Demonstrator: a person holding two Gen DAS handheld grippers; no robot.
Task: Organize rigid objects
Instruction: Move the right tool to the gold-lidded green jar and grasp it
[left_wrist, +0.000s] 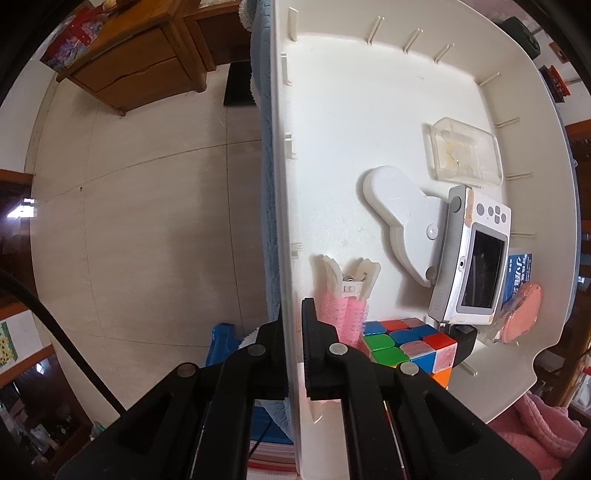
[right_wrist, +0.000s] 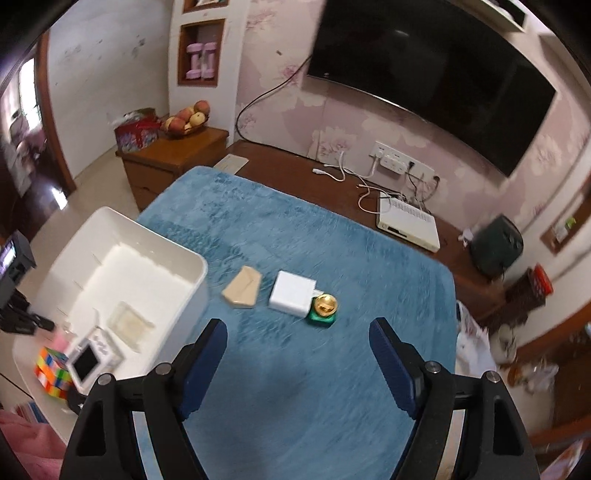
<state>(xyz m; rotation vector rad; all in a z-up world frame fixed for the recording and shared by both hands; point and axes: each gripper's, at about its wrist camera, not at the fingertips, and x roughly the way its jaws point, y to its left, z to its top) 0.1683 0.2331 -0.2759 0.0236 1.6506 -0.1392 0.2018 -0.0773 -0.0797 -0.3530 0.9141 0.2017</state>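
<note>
My left gripper (left_wrist: 291, 321) points straight down and is shut on the side wall of the white bin (left_wrist: 369, 92). In the bin lie a Rubik's cube (left_wrist: 410, 347), a silver camera (left_wrist: 476, 258), a white plastic piece (left_wrist: 399, 214), a clear case (left_wrist: 465, 151), a pink hair clip (left_wrist: 347, 295) and a pink wrapped item (left_wrist: 521, 314). My right gripper (right_wrist: 299, 365) stands open and empty over the blue cloth (right_wrist: 332, 387). Ahead of it lie a beige piece (right_wrist: 242, 288), a white charger block (right_wrist: 291, 293) and a green and gold jar (right_wrist: 322, 308). The white bin (right_wrist: 147, 232) sits to their left.
Behind the blue cloth runs a dark wooden console (right_wrist: 295, 166) with a white router (right_wrist: 408, 225) and cables, under a wall television (right_wrist: 424, 70). A wooden cabinet (right_wrist: 173, 155) holds a fruit bowl (right_wrist: 188, 118). Pink fabric (left_wrist: 535, 435) lies beside the bin. Tiled floor (left_wrist: 147, 221) lies below.
</note>
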